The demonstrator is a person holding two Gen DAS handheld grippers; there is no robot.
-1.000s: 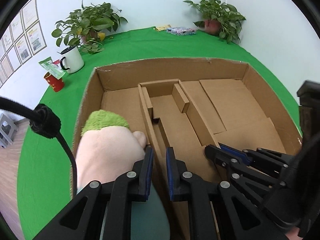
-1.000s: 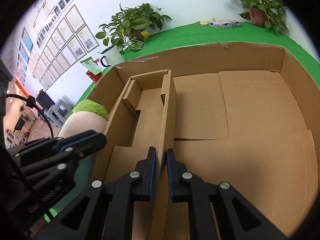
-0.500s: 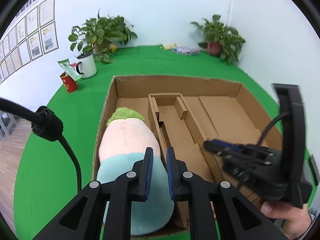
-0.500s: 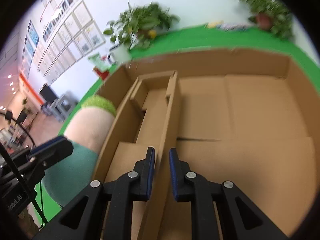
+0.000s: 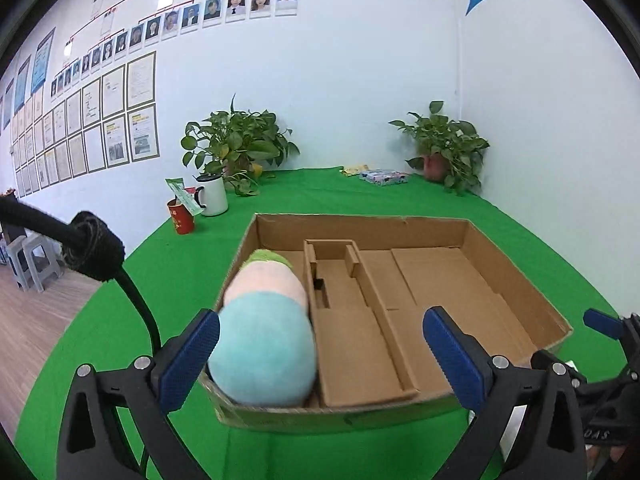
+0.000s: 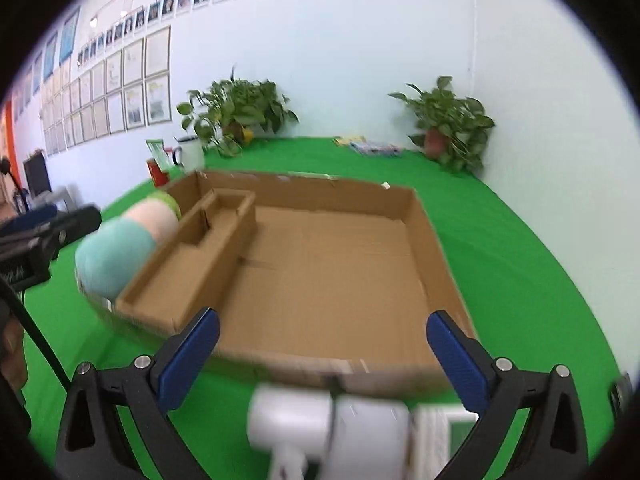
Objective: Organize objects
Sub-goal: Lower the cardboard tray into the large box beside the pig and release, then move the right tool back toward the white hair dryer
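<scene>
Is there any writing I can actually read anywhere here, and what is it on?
"DAS": partial white letters on the right gripper's black body, at the left-wrist view's edge.
Framed wall papers: too small to read.
Red cup: marking too small.
Flat packet by the plant: blurred.
Nothing else readable.

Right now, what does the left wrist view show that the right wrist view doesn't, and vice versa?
Left wrist only: the left tool wide open, nothing between its pads; a black cable beside it; the right tool at the right edge.

Right wrist only: the right tool wide open and empty; blurred white things on the green cloth before the box; the left tool at the left edge.

Both: the cardboard box with its divider, the plush in its left compartment, two plants, the white mug and red cup.
</scene>
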